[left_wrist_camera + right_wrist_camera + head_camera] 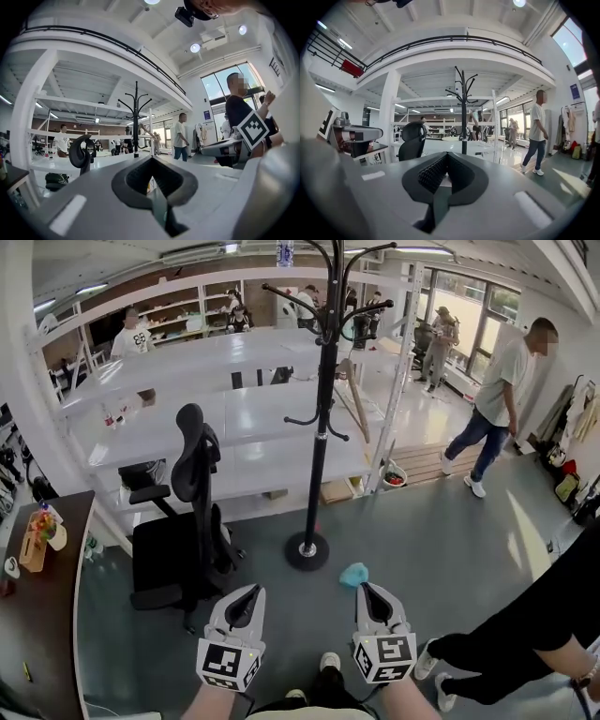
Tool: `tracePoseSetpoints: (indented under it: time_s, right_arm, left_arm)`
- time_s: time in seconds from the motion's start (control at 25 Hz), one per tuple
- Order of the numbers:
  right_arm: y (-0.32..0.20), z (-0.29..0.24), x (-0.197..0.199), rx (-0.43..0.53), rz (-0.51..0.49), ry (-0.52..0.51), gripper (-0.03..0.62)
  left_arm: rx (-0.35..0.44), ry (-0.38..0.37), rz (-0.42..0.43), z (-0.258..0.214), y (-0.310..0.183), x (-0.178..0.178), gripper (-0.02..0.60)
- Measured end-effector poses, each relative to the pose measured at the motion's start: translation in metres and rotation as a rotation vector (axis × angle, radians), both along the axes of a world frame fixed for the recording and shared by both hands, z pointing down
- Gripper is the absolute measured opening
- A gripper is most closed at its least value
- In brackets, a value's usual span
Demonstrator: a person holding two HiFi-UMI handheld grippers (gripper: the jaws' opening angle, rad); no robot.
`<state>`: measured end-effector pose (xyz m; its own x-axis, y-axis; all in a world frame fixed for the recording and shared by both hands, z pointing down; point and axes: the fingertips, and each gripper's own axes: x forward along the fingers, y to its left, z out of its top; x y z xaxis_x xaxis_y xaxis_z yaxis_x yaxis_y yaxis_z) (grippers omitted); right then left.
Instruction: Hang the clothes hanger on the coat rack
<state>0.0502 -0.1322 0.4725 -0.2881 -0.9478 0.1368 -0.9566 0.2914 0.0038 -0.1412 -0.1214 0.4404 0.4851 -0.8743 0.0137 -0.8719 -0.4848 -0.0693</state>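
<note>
Hanging from an upper hook of the rack (325, 399), the hanger (356, 407) slants just beside the pole, well apart from both grippers. The left gripper (249, 592) and right gripper (368, 589) are held low, side by side above the floor (450, 559), each with its jaws pressed together on nothing.

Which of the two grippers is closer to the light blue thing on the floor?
The right gripper: the light blue thing lies just ahead of its tips, while the left gripper is nearer the office chair.
</note>
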Motion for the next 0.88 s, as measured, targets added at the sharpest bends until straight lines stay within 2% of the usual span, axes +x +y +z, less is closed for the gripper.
tracePoseSetpoints:
  time_s: [0.32,0.6,0.88]
  right_arm:
    - [0.034,-0.008,-0.013,0.016,0.002,0.018,0.026]
    - [0.040,-0.015,-0.022,0.033,-0.019,0.020,0.026]
    - [0.046,-0.016,-0.029,0.027,-0.048,0.029,0.026]
  left_arm:
    - [0.022,0.023,0.005,-0.007,0.029,-0.013,0.000]
    - [0.050,0.031,-0.001,-0.019,0.035,-0.013,0.000]
    - [0.044,0.035,-0.021,-0.020,0.040,-0.017,0.000]
